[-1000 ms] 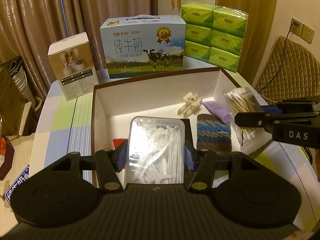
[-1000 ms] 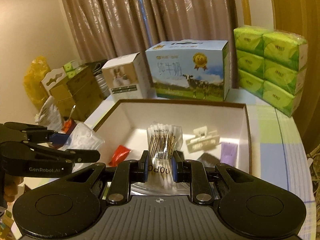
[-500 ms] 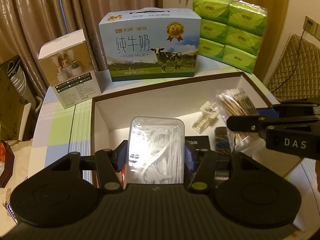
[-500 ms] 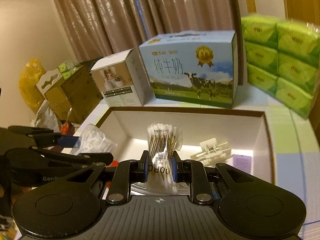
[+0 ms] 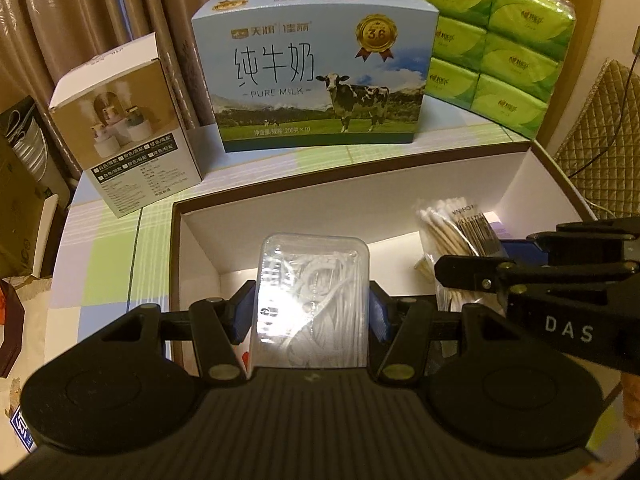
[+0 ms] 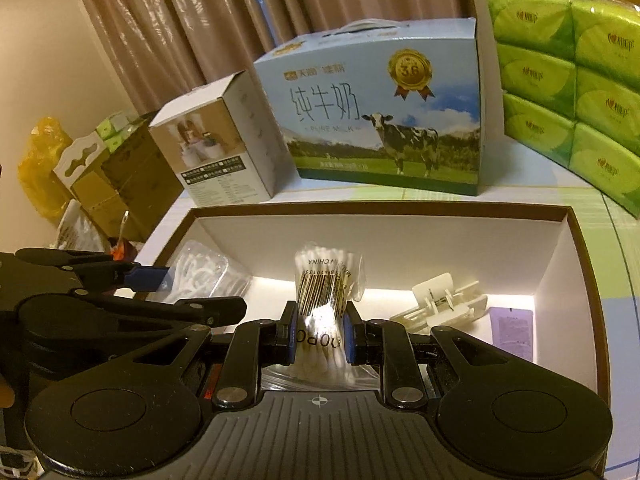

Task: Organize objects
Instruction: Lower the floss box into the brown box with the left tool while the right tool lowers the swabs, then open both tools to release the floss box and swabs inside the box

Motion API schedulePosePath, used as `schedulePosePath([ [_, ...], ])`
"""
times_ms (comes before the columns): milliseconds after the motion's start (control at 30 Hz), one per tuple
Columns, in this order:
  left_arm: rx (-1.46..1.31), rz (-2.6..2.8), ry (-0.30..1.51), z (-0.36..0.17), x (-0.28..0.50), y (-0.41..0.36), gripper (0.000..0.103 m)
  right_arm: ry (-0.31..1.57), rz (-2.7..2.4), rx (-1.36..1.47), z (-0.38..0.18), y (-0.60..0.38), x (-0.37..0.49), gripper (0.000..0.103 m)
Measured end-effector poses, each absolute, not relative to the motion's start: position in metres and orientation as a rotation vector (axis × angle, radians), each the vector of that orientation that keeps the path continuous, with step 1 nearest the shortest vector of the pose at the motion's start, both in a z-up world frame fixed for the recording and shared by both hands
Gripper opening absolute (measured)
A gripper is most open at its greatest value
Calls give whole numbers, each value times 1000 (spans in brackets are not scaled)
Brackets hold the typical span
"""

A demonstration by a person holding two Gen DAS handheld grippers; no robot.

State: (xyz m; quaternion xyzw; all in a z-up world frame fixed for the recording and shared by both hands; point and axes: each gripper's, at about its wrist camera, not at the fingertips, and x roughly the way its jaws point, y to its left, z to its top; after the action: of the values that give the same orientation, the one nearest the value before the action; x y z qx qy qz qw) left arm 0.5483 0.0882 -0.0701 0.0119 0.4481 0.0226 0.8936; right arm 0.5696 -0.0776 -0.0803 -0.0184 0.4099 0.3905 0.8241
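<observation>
My left gripper [image 5: 312,312] is shut on a clear plastic box of floss picks [image 5: 314,300], held over the left part of the open brown-rimmed white box [image 5: 280,188]. My right gripper [image 6: 320,336] is shut on a clear bag of cotton swabs [image 6: 326,292], held over the middle of the same box [image 6: 380,208]. The swab bag also shows in the left wrist view [image 5: 448,232], and the floss box in the right wrist view [image 6: 204,272]. Inside the box lie a white plastic clip [image 6: 440,304] and a purple sachet [image 6: 512,328].
Behind the open box stand a blue milk carton [image 5: 316,76], a small white-and-tan product box [image 5: 124,128] at its left and a stack of green tissue packs [image 5: 492,44] at its right. Cardboard boxes and a yellow bag [image 6: 40,168] sit off the table's left.
Both grippers have moved forward and lower toward the far side of the open box, each still holding its item. The knitted pad and red item have gone out of sight below the grippers.
</observation>
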Motion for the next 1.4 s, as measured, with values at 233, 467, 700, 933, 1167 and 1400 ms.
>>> schedulePosePath([
  [233, 29, 51, 958, -84, 562, 91, 52, 891, 798, -35, -88, -77, 578, 19],
  [467, 29, 56, 978, -93, 570, 93, 53, 905, 793, -28, -92, -75, 582, 19],
  [700, 36, 71, 955, -90, 568, 96, 62, 910, 792, -13, -92, -73, 585, 19],
  [933, 39, 75, 954, -88, 562, 100, 66, 909, 793, -12, -92, -73, 584, 19],
  [1167, 32, 75, 953, -84, 557, 101, 72, 846, 790, 30, -84, -73, 584, 41],
  [1400, 23, 75, 940, -76, 546, 104, 79, 785, 774, 53, -70, -81, 582, 74],
])
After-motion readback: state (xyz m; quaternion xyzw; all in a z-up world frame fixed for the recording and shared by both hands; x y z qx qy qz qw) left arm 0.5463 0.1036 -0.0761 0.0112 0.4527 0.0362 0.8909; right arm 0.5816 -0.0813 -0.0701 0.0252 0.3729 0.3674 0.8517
